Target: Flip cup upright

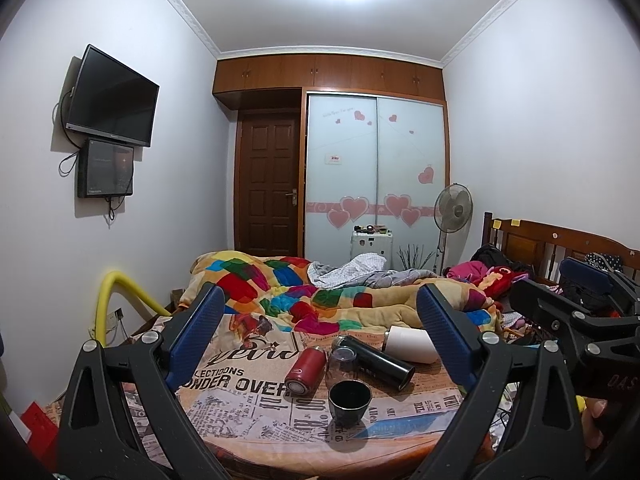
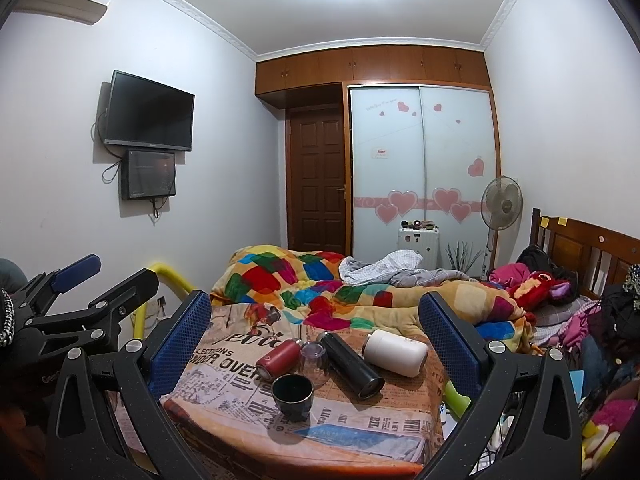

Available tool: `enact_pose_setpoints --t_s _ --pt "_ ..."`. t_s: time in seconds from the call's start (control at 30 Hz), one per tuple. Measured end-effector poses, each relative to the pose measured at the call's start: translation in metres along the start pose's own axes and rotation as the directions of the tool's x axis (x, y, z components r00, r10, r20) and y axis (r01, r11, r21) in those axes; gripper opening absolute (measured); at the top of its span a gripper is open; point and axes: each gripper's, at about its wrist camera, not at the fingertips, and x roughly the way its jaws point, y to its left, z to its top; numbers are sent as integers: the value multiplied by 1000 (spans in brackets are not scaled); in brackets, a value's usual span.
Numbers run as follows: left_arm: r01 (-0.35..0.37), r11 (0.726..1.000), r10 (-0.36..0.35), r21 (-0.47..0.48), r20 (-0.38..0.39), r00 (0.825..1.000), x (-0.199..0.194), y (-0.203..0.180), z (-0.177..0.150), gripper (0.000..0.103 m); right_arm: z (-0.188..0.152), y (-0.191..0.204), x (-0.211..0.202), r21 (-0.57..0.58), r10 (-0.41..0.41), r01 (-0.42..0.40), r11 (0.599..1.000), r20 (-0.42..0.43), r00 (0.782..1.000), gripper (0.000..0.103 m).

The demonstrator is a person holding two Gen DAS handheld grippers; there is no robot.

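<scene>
The newspaper-print cloth (image 1: 248,396) carries the only clear lettering: beside the red bottle (image 1: 304,368) stand the big words "ONDER OVER", cut off at the left, with "LECTIONS" just above them and a large script word ending in "evi" farther back from the bottle. Nearer than the bottle, the cloth's smaller headlines are too warped to read. Writing on the wardrobe door (image 2: 420,152) is too small to read.

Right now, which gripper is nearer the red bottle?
Left, narrowly. The red bottle lies almost centred ahead of the left gripper; from the right gripper it sits off toward the left finger, at similar depth.
</scene>
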Motion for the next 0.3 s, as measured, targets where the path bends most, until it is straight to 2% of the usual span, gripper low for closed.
enact_pose_setpoints --t_s 0.3 --pt "-1 1000 1 2 0 1000 0 0 1 97 -3 -6 -2 6 -4 4 1000 -6 1000 103"
